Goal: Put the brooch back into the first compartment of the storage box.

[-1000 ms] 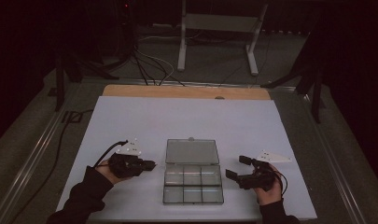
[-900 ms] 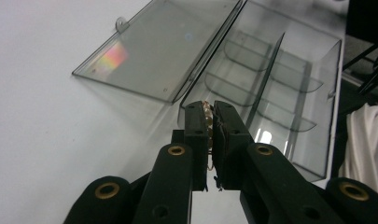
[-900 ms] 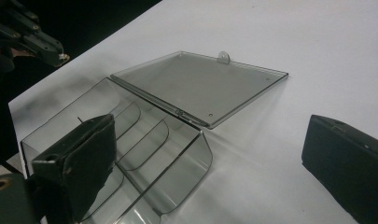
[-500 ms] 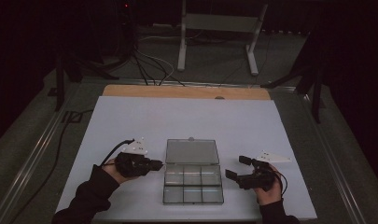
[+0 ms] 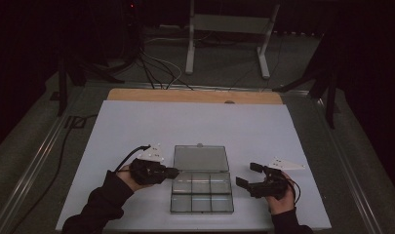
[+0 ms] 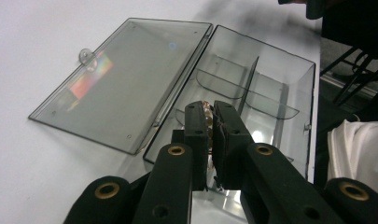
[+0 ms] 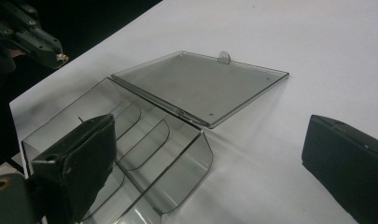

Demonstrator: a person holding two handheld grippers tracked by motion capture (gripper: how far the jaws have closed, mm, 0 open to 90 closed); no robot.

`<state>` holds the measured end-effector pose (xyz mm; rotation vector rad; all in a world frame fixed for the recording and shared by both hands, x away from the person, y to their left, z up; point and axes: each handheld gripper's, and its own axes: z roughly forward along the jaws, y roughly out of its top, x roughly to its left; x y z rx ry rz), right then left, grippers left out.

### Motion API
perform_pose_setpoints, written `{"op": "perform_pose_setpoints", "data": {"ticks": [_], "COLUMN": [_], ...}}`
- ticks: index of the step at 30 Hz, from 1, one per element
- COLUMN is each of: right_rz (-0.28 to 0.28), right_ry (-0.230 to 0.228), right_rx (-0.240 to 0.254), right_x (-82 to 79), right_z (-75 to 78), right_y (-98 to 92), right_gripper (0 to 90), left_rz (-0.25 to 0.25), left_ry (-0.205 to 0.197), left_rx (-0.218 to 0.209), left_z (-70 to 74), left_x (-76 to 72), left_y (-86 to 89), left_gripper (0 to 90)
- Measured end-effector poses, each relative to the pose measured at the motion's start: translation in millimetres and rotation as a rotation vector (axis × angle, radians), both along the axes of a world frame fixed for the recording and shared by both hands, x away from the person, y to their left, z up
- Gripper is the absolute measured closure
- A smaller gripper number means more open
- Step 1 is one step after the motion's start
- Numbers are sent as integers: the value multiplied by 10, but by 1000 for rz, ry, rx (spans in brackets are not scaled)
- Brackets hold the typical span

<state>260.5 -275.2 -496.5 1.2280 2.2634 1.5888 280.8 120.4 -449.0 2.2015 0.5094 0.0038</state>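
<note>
**A:** Over the near-left corner of the clear plastic compartment box (image 5: 202, 191), the left gripper (image 6: 208, 108) is clenched on something small and brownish, a little metallic-looking piece (image 6: 207, 108) that peeks out between the tips. I cannot tell what it is; too little of it shows.

**B:** And the box itself?

**A:** It lies open on the white table (image 5: 136, 126), its flat transparent lid (image 5: 201, 158) folded back on the far side, with 6 compartments that look empty. In the left gripper view the jaw tips hang just above the wall of the box, at the compartment nearest that hand.

**B:** What worries you?

**A:** 2 things. The piece is pinched at the very tips, so a slight easing of the grip before it is over a compartment could drop it on the table or on a divider, from which it may bounce out. And the box is light, with nothing pinning it down; a nudge from the jaws on the wall could slide it.

**B:** The other hand?

**A:** The right gripper (image 5: 251, 175) rests just to the right of the box, jaws spread wide, nothing between them. In its own view the box's curved corner sits close to one jaw without touching. It could steady the box, but it isn't doing so.
</note>
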Motion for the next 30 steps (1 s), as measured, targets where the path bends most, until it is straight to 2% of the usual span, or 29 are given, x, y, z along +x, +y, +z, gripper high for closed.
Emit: {"op": "perform_pose_setpoints", "data": {"ticks": [9,22,30], "right_rz": [0,0,1], "right_ry": [-1,-1,-2], "right_rx": [-1,1,-1], "right_x": [-1,-2,-2], "right_z": [1,4,5], "right_y": [-4,-5,-6], "right_gripper": [31,31,31], "left_rz": [-33,-55,-60], "left_ry": [21,49,52], "left_rx": [-10,14,23], "left_z": [-60,-210,-257], "left_x": [-12,-11,-17], "left_y": [-120,-218,-246], "left_gripper": [864,864,864]}}
